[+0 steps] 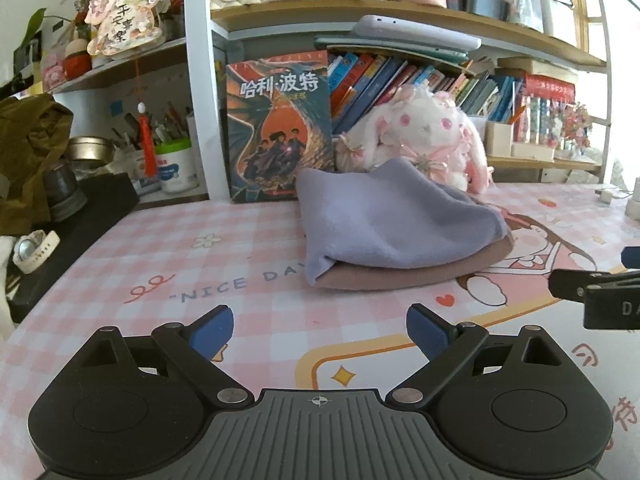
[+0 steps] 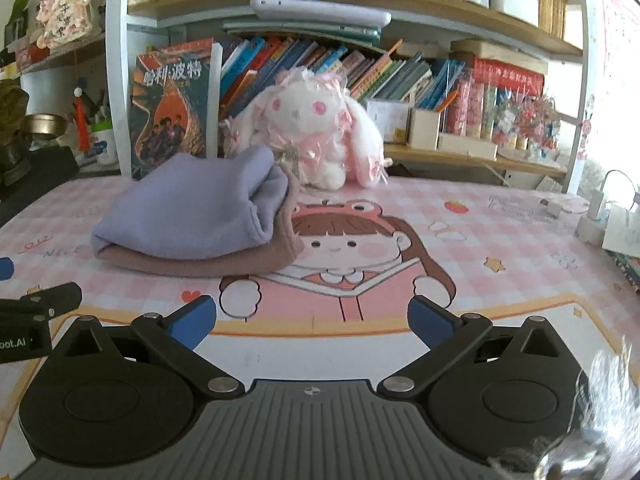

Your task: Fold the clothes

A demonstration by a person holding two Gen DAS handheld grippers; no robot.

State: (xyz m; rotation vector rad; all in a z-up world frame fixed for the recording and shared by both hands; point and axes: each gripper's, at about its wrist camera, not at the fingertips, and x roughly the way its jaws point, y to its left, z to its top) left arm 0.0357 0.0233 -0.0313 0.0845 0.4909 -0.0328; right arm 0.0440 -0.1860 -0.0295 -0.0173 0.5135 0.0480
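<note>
Now we find the folded clothes [image 1: 396,224] lying as a small stack on the pink checked desk mat [image 1: 240,248], toward the mat's far edge: a lilac piece [image 2: 188,212] on top, loosely bunched and raised at the back, over a dusty pink piece [image 2: 208,266] that shows along the near edge and the right end. Just behind the stack, at the desk's back edge, we see a white and pink plush rabbit [image 2: 316,132] and an upright book with a dragon cover [image 1: 280,128] leaning against the shelf unit [image 1: 400,14], whose rows of books fill the background. Our left gripper [image 1: 319,330] hangs over the mat's near part with its blue-padded jaws spread wide and nothing between them, well short of the stack. Our right gripper [image 2: 312,322] stands the same way, jaws at their widest and empty, over the cartoon girl [image 2: 332,248] printed on the mat, clear of the clothes.
</note>
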